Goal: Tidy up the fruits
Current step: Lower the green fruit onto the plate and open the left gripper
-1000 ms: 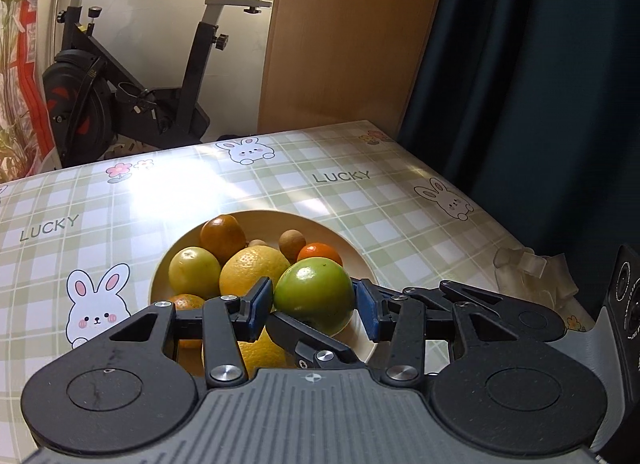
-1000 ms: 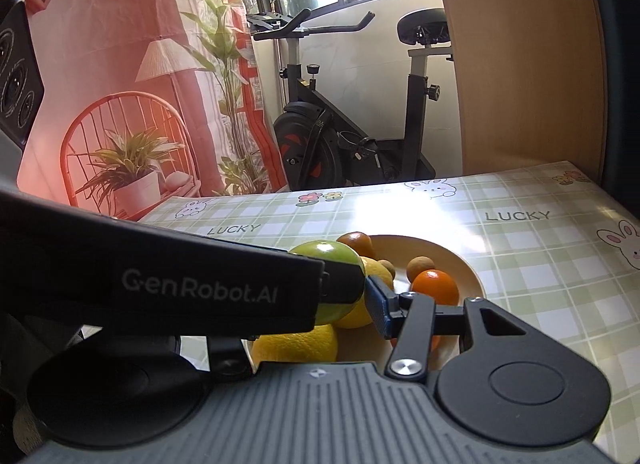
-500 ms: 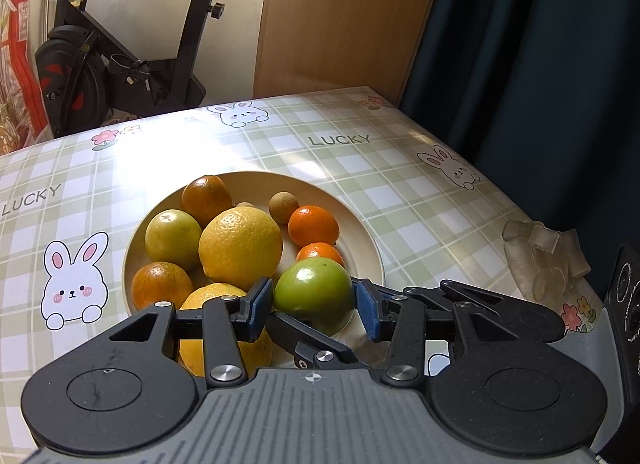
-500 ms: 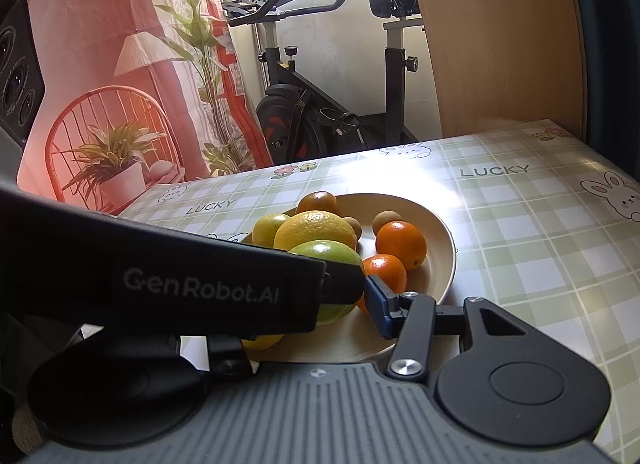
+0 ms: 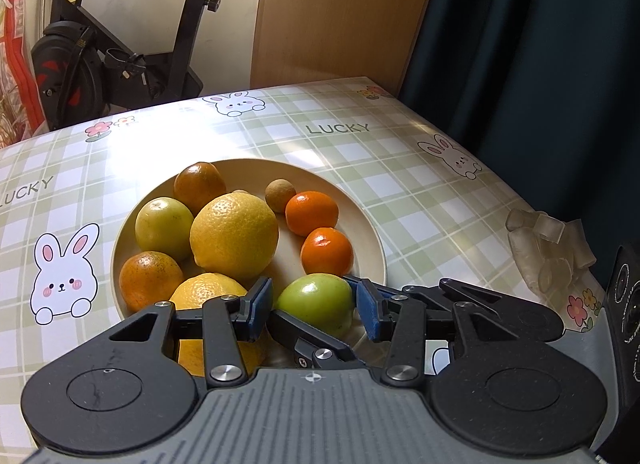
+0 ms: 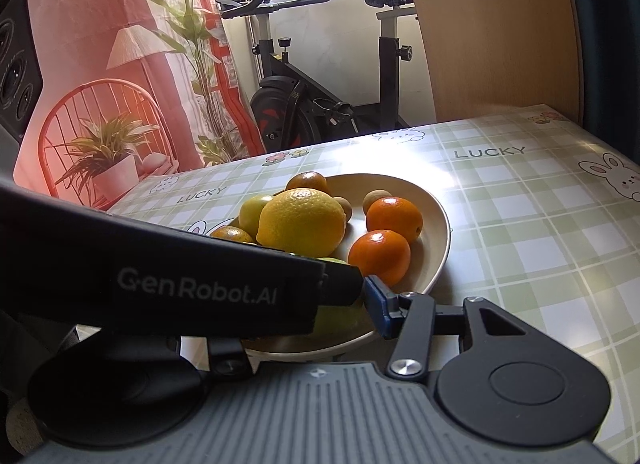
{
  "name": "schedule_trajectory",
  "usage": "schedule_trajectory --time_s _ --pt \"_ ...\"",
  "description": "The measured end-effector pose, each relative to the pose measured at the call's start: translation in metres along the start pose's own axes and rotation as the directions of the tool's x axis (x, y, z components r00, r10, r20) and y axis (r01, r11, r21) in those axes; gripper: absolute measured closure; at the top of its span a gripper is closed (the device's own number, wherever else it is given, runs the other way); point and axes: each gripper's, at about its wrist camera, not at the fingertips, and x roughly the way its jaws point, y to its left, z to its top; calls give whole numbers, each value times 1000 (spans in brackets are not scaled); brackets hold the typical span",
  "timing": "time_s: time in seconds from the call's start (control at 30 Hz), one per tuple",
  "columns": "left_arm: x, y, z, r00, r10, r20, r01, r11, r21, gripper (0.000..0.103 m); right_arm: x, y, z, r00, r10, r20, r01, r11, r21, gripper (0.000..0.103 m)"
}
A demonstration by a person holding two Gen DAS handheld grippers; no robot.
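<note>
A beige bowl (image 5: pixel 360 223) on the checked tablecloth holds a big yellow lemon (image 5: pixel 234 234), oranges, mandarins (image 5: pixel 327 252) and small fruits. A green apple (image 5: pixel 316 300) lies at the bowl's near edge between the blue pads of my left gripper (image 5: pixel 314 306). The jaws stand slightly apart from the apple, so the gripper is open. In the right wrist view the left gripper's body (image 6: pixel 180 280) hides my right gripper's left finger; only its right blue pad (image 6: pixel 378 302) shows beside the bowl (image 6: pixel 436 240).
A crumpled clear plastic piece (image 5: pixel 548 244) lies at the table's right edge. A dark curtain (image 5: pixel 520 43) hangs right of the table. An exercise bike (image 5: pixel 120 55) and a wooden panel (image 5: pixel 340 11) stand behind it. A potted plant (image 6: pixel 108 155) is far left.
The left gripper has lowered the green apple into the bowl's near edge and its jaws have opened off it. Both cameras have tilted down toward the bowl.
</note>
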Motion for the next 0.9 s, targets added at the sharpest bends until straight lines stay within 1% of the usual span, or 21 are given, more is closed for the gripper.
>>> schedule_trajectory --time_s 0.33,0.53,0.6,0.63,0.73,0.83,0.9 --pt "-1 1 -4 1000 -3 14 3 1000 -2 55 0 -1 -5 1000 4 22 -4 1000 -6 51" --pt "-4 4 -2 1000 -11 15 11 1000 -14 53 -1 -4 -8 999 22 39 -23 1000 8 51" --pt "-7 3 -1 1000 -13 19 13 1000 -13 51 -2 -4 -9 999 27 46 -28 1000 9 50" --pt "-9 4 -1 1000 -20 22 20 1000 -17 48 -3 -5 -9 998 30 50 -30 999 12 50" --pt "-17 5 -1 999 -29 46 30 999 -28 46 -6 -8 -9 997 38 66 -40 999 29 44" --pt "-25 5 -1 997 -25 69 27 999 -33 39 -8 -9 -9 996 42 77 -45 998 38 40" --pt "-31 6 -3 996 -22 82 25 999 -36 36 -8 -7 -9 996 42 81 -45 998 34 37"
